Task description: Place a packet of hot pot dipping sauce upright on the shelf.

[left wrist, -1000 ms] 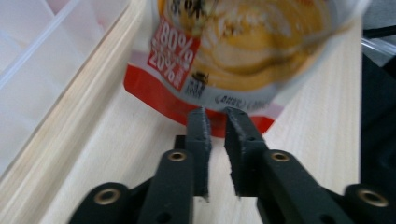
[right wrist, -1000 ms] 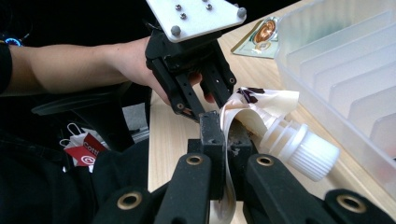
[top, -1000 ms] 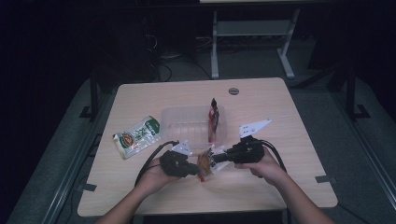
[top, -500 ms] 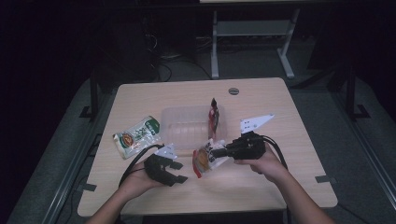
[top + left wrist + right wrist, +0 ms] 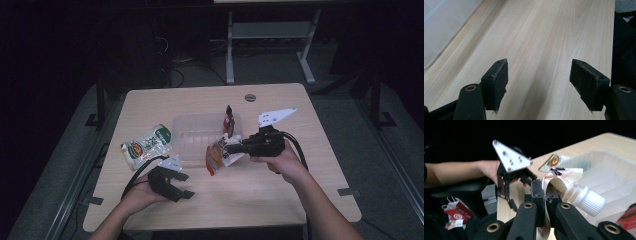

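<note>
Seen from the high view, the right gripper (image 5: pixel 231 148) is clamped on a spouted pouch (image 5: pixel 218 156) and holds it above the table (image 5: pixel 280 190), just in front of the clear tray (image 5: pixel 197 135). A dark red packet (image 5: pixel 228 120) stands at the tray's right end, and a green and white bag (image 5: pixel 147 145) lies on the table to the tray's left. The left gripper (image 5: pixel 181 186) rests low near the table's front edge, well apart from the pouch, its jaws spread with nothing between them; they have just been opening. In the left gripper view the two black pads (image 5: pixel 499 80) stand wide apart over bare wood, with a pale edge of the tray (image 5: pixel 439 30) at upper left. In the right gripper view the jaws pinch the flat body of the pouch (image 5: pixel 554 182), its white screw cap (image 5: pixel 587 200) pointing right beside the tray (image 5: pixel 609 175), with the left gripper (image 5: pixel 511 173) and hand (image 5: pixel 490 168) farther off.
</note>
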Action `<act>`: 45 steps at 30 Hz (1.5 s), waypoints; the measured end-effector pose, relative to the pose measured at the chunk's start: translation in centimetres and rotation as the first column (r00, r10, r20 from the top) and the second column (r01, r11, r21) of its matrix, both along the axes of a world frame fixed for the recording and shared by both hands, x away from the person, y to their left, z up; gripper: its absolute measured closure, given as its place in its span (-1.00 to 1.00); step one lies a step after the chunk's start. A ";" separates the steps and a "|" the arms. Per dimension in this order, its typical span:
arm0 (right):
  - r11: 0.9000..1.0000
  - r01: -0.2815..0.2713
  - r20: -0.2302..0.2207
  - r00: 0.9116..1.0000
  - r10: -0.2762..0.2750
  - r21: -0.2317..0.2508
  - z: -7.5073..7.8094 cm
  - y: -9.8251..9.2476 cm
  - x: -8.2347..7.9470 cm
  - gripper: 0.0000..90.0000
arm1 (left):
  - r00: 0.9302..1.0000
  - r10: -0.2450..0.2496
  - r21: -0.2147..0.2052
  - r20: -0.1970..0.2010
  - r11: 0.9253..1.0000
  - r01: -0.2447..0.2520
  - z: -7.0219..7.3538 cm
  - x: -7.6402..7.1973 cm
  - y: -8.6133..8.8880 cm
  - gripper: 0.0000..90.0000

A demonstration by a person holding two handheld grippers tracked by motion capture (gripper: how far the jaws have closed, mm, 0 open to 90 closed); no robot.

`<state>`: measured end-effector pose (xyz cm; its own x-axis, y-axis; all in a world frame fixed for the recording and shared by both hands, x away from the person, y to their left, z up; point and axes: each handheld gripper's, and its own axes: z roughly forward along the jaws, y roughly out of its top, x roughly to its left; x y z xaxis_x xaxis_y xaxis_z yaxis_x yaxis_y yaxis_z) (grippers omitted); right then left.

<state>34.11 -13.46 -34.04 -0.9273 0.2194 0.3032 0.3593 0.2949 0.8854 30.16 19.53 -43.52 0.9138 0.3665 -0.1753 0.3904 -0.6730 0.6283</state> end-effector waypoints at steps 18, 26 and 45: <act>0.996 0.085 0.044 0.995 -0.086 0.028 3.1 0.1 2.9 0.99 | 1.000 -0.008 0.021 0.000 1.000 0.008 -0.2 0.0 -0.2 -0.32; 0.991 0.133 0.036 0.991 -0.132 -0.021 2.5 0.6 4.6 0.99 | 1.000 -0.015 0.022 -0.003 1.000 0.015 -0.3 0.0 -0.2 -0.32; 0.975 0.197 0.017 0.980 -0.196 -0.107 0.0 1.6 6.9 0.99 | 1.000 -0.023 0.033 -0.004 0.999 0.023 -0.3 0.0 -0.2 -0.32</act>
<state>41.01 -11.82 -34.04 -0.8647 0.4285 0.2622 0.4142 0.3128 0.8547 30.16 19.37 -43.82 0.9214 0.3512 -0.1662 0.3767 -0.7023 0.6041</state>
